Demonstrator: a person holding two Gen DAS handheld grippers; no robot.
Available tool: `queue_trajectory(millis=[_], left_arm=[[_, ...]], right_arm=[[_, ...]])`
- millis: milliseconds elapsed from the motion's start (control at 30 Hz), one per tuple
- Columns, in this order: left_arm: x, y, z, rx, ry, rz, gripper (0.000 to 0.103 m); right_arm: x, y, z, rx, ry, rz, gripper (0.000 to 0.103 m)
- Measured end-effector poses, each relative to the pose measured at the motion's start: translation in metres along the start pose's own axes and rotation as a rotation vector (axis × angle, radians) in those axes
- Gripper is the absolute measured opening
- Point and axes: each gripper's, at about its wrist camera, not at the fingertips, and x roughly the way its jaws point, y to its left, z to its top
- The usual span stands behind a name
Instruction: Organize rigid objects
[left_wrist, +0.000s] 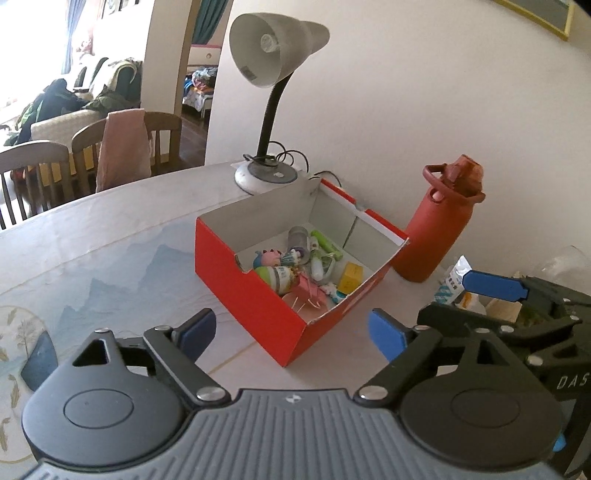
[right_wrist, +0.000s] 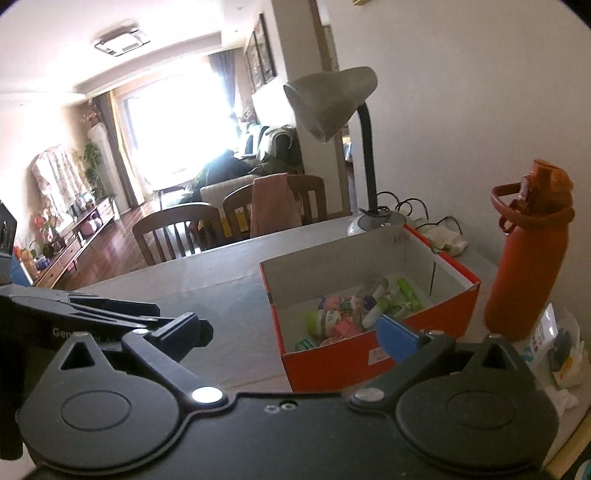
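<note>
An open red cardboard box (left_wrist: 236, 291) with a white inside stands on the table and holds several small items: toy figures, a green tube, a yellow block, a pink clip. It also shows in the right wrist view (right_wrist: 332, 362). My left gripper (left_wrist: 291, 332) is open and empty, just in front of the box's near corner. My right gripper (right_wrist: 291, 332) is open and empty, in front of the box's near wall. The right gripper also appears at the right edge of the left wrist view (left_wrist: 491, 286).
A red water bottle (left_wrist: 432, 232) stands right of the box, by the wall (right_wrist: 524, 258). A grey desk lamp (left_wrist: 273, 66) with cable stands behind the box. Small packets (right_wrist: 557, 347) lie at the table's right. Wooden chairs (right_wrist: 177, 229) stand at the far side.
</note>
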Motion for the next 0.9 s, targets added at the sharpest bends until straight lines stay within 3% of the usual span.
queue_trajectory(millis=[667, 900], left_arm=[[-0.002, -0.019, -0.012, 0.071, -0.009, 0.024, 0.09], [0.004, -0.017, -0.013, 0.047, 0.01, 0.014, 0.09]], right_arm=[[-0.02, -0.01, -0.019, 0.078, 0.0, -0.019, 0.102], [-0.022, -0.01, -0.019, 0.084, 0.002, -0.021, 0.102]])
